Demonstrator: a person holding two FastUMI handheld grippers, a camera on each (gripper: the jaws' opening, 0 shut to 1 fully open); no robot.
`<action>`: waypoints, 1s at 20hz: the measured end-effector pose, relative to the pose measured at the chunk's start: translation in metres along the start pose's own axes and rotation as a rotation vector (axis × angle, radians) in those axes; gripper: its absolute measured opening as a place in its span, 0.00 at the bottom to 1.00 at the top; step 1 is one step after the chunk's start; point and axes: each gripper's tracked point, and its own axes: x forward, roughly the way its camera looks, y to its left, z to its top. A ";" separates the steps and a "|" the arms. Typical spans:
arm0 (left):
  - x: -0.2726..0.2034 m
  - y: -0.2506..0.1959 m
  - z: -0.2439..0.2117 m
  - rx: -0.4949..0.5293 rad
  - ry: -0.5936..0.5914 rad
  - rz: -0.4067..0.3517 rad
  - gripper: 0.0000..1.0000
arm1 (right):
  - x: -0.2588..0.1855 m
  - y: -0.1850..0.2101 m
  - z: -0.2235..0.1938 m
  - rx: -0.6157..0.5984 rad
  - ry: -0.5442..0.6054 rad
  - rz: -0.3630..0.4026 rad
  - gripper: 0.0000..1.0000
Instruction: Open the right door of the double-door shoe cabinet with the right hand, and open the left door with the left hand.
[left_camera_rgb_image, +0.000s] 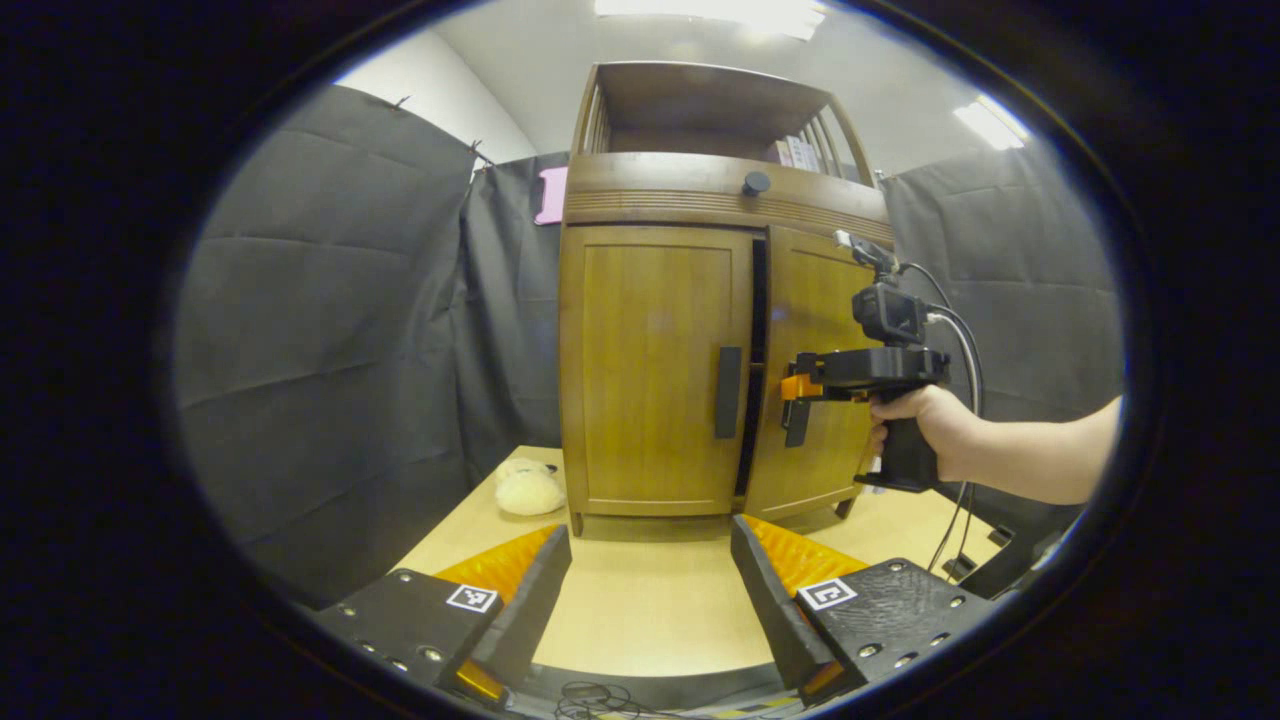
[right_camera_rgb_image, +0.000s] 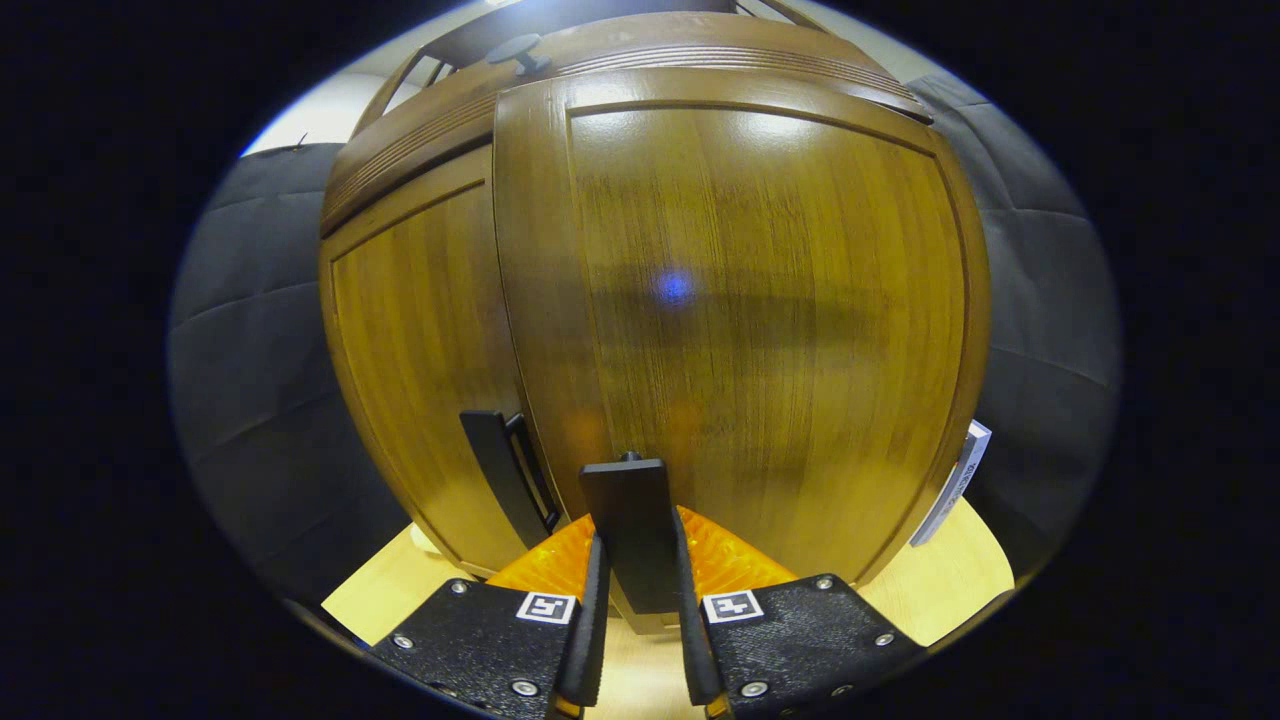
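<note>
In the left gripper view, your left tool (left_camera_rgb_image: 650, 590) hangs back over the worktop (left_camera_rgb_image: 650, 610) with its fingers spread wide and nothing between them, facing the shoe cabinet (left_camera_rgb_image: 700, 300). The left door (left_camera_rgb_image: 650, 370) is closed, its dark handle (left_camera_rgb_image: 728, 392) on the inner edge, while the right door (left_camera_rgb_image: 815, 380) stands slightly ajar, with your right tool (left_camera_rgb_image: 797, 410) at its handle. Keep the left tool clear of that door's arc, and aim it square at the left handle when its turn comes. In the right gripper view, the right tool (right_camera_rgb_image: 638, 640) is clamped on the right door's handle (right_camera_rgb_image: 628, 530), both fingers against its sides. Pull along the door's swing, not straight back, letting your wrist turn with the hinge so the handle cannot slip out.
</note>
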 end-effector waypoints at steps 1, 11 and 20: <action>-0.002 0.001 0.001 -0.008 -0.002 -0.002 0.99 | 0.000 0.000 0.000 0.005 0.003 0.003 0.33; 0.000 0.017 0.019 -0.067 -0.050 -0.017 0.99 | 0.001 -0.001 -0.001 0.028 0.008 0.015 0.33; 0.012 0.021 0.022 -0.039 -0.075 -0.035 0.86 | 0.001 -0.001 0.001 0.064 -0.012 0.003 0.32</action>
